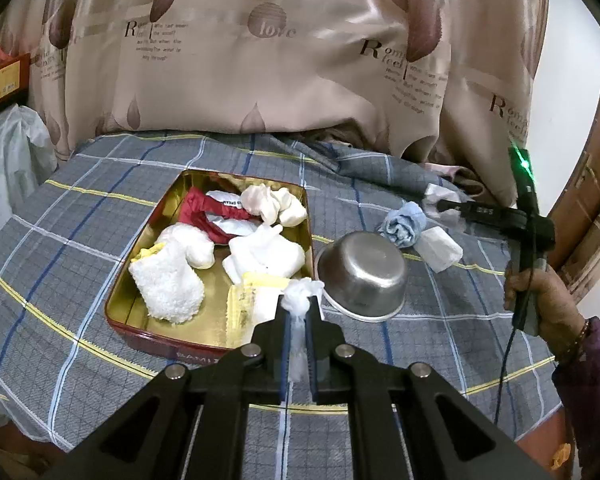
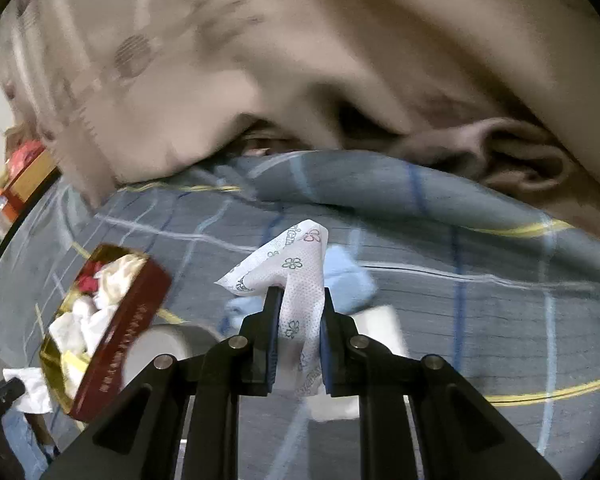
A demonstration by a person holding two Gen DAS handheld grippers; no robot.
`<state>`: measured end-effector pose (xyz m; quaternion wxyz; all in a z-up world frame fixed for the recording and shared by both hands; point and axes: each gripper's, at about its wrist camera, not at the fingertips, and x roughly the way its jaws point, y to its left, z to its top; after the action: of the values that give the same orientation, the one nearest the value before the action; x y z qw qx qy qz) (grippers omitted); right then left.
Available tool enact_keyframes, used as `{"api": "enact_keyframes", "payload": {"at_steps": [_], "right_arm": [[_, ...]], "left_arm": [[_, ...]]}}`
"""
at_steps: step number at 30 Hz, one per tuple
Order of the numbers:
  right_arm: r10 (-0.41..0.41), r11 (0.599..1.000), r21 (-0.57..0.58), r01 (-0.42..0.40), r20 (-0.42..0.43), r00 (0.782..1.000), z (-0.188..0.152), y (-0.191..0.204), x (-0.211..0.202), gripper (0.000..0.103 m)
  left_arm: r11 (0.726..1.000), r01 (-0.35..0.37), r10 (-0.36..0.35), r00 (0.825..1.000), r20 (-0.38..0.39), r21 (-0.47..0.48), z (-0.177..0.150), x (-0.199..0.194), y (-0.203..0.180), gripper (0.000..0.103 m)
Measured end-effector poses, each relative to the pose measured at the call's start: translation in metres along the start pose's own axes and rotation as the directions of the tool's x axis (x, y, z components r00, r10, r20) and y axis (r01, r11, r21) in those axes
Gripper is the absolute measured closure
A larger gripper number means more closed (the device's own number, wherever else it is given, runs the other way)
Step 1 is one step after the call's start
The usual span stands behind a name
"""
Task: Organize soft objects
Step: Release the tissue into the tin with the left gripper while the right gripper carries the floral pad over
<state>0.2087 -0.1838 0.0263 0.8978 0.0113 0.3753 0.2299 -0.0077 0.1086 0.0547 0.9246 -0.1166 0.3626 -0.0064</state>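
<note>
The left gripper (image 1: 299, 304) pinches a scrunched white plastic wad (image 1: 302, 292) over the near edge of the gold tin (image 1: 140, 236), which already holds white socks and a red cloth. The right gripper (image 2: 299, 296) is clamped on a flower-printed white tissue pack (image 2: 300, 272) held above the checked bedsheet (image 2: 480, 320); beyond lie a steel bowl (image 1: 364, 272) and a rolled blue cloth (image 1: 404, 226)

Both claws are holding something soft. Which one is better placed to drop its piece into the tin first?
Left, probably. The left claw holds its white wad right above the tin, while the right claw with its printed tissue is off beside it.
</note>
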Motion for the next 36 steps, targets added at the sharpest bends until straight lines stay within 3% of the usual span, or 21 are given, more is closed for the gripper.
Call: {"api": "enact_keyframes", "payload": {"at_steps": [15,27,36], "right_arm": [[0.136,0.982,-0.120,-0.143,-0.066,0.989,-0.002,0.113,0.044,0.088],[0.221,0.958,-0.176,-0.226,-0.052,0.974,-0.068,0.157,-0.007,0.088],[0.250,0.964,-0.083,-0.252,-0.037,0.968,-0.125,0.147,-0.048,0.088]], "left_arm": [[1.000,-0.023,0.023,1.000,0.015,-0.014,0.003,-0.004,0.008,0.096],[0.996,-0.081,0.083,0.995,0.049,-0.045,0.012,-0.013,0.035,0.096],[0.990,-0.138,0.137,0.989,0.047,0.008,0.023,0.004,0.058,0.096]]}}
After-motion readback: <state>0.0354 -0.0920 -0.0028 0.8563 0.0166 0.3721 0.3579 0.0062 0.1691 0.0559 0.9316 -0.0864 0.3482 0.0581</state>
